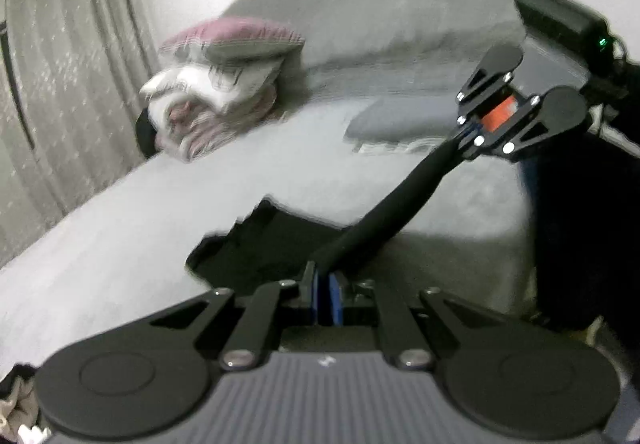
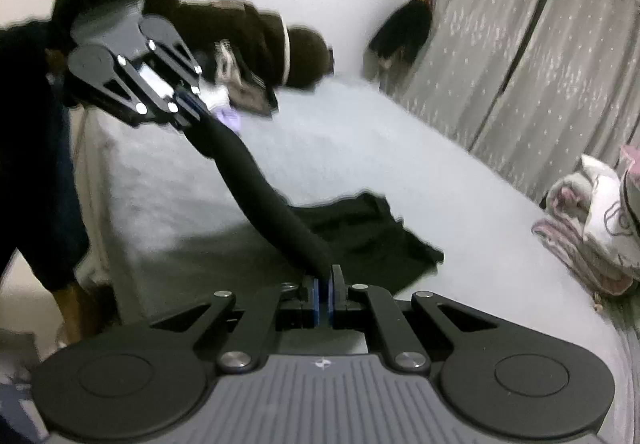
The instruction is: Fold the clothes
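A black garment [image 1: 256, 244] lies partly on the grey bed, and its edge is stretched taut as a rolled band [image 1: 384, 208] between both grippers. My left gripper [image 1: 326, 284] is shut on one end of the band. My right gripper [image 1: 466, 134] shows across the bed, shut on the other end. In the right wrist view, my right gripper [image 2: 322, 286] is shut on the black garment [image 2: 360, 232], and the left gripper [image 2: 192, 106] holds the far end, lifted above the bed.
A pile of pillows and folded bedding [image 1: 216, 84] sits at the bed's far side, also in the right wrist view [image 2: 596, 220]. Grey curtains [image 2: 540, 64] hang behind. A heap of dark clothes [image 2: 256, 56] lies on the bed's end. A folded grey item [image 1: 388, 120] lies near the headboard.
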`<state>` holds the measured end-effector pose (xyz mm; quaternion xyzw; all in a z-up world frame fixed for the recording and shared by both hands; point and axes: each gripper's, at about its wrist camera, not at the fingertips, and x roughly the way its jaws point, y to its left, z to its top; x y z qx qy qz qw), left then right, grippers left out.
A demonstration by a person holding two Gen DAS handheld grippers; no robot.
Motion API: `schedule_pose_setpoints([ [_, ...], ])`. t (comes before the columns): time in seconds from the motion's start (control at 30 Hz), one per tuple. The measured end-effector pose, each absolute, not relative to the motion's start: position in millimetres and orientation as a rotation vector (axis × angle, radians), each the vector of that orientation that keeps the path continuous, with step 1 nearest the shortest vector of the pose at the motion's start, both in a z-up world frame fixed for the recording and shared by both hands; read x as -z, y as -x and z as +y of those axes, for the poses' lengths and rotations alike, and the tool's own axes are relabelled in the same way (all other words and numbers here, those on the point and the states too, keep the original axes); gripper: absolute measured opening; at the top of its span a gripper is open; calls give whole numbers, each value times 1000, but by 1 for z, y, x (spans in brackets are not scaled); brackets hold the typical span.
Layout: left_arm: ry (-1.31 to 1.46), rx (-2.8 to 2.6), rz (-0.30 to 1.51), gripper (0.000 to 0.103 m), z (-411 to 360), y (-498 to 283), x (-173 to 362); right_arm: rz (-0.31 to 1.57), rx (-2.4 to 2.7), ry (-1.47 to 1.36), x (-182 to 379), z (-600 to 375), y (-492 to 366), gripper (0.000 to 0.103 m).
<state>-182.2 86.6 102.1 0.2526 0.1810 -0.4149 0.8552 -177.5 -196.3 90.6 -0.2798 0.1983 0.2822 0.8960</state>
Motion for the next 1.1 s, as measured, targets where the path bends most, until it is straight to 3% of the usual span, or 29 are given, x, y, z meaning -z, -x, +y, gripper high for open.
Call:
schedule_pose_setpoints([
  [0.6, -336, 539, 497, 6, 39, 21, -124, 411, -452, 528, -97, -201, 2, 4],
  [0.77, -314, 477, 591, 6, 22, -38, -103, 533, -435, 443, -70, -206, -67, 4],
  [1.1, -235, 360, 737, 6, 16, -98, -62, 632, -397, 369, -38, -215, -123, 4],
])
